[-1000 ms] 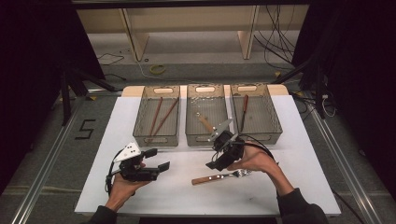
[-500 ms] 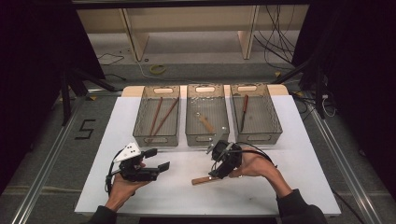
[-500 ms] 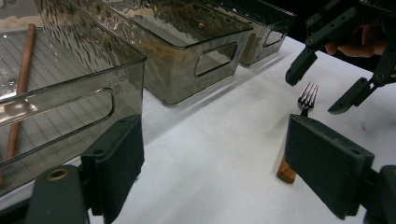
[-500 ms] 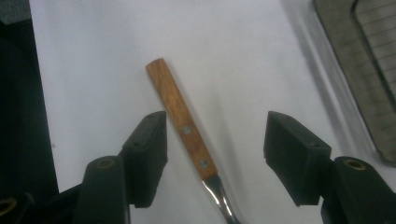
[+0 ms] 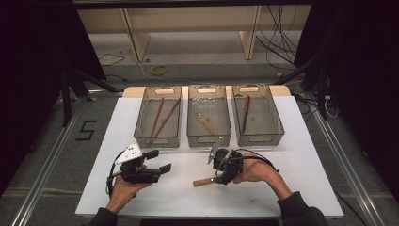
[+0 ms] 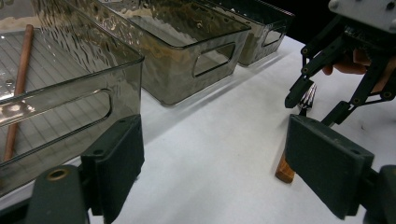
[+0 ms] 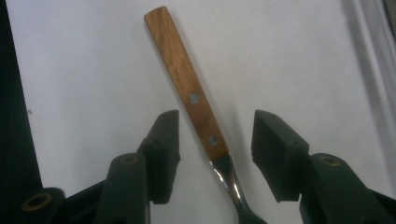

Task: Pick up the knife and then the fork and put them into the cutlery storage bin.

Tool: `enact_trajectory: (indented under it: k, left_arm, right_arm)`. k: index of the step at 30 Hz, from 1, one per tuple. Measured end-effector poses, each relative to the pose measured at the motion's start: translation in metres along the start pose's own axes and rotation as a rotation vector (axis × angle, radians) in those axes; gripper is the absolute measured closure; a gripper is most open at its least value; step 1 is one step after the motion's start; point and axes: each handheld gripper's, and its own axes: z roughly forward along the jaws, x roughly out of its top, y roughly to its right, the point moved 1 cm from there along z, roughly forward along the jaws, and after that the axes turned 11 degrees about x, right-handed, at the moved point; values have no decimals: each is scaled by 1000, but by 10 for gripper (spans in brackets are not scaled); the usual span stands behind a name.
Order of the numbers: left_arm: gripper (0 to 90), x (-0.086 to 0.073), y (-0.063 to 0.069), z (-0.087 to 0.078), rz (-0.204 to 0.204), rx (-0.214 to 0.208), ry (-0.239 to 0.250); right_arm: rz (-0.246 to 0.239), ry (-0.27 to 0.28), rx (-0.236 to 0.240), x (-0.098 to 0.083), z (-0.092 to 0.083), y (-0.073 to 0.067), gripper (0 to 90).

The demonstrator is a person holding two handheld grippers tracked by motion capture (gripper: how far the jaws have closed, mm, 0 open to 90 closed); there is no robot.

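Your right gripper (image 7: 215, 156) straddles fork (image 7: 189, 95) on white table (image 5: 301, 160); jaws just closing, pads not yet touching. Left gripper (image 5: 160, 162) idle, open, empty. Three bins (image 5: 209, 139) already hold utensils. Remaining: grasp, lift, bin the fork.

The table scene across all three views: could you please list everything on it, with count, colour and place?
Table: one, white top.
Bins: three, clear smoky, side by side at the far edge.
Chopsticks: two, brown, in the left bin.
Utensil: one, wooden handle, in the middle bin.
Utensil: one, dark reddish handle, in the right bin.
Fork: one, wooden handle, flat on the table.
Left gripper: black, open, nothing between the jaws.
Right gripper: black, jaws have just been closing, astride the fork, pads not touching.
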Motion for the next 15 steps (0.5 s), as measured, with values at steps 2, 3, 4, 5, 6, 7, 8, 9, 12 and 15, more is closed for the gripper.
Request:
enact_trajectory:
  k: [2, 3, 4, 5, 6, 7, 8, 9, 12, 15]
  left_arm:
    - [192, 0, 0, 0, 1, -1, 0]
    - [192, 0, 0, 0, 2, -1, 0]
    - [192, 0, 0, 0, 2, -1, 0]
    - [192, 0, 0, 0, 2, -1, 0]
    - [192, 0, 0, 0, 2, -1, -1]
    - [192, 0, 0, 0, 6, -1, -4]
    - [192, 0, 0, 0, 6, -2, -4]
    - [192, 0, 0, 0, 7, -2, -4]
    - [192, 0, 0, 0, 10, -3, -4]
    - [192, 0, 1, 0, 10, -2, -5]
  right_arm:
    - [-8, -21, 5, -1, 2, 1, 547]
    - [-17, -21, 4, -1, 3, 2, 553]
    - [-19, -28, 1, -2, 4, 2, 560]
    - [-19, -31, 0, -2, 4, 2, 568]
    - [-14, -35, 2, -2, 5, 2, 574]
    - [-17, -39, 3, -3, 5, 3, 582]
    - [-17, -42, 2, -3, 6, 3, 590]
    - [-16, -46, 0, -4, 7, 3, 597]
    - [-11, -57, 1, -4, 10, 4, 612]
    - [-17, -66, 4, -5, 12, 4, 634]
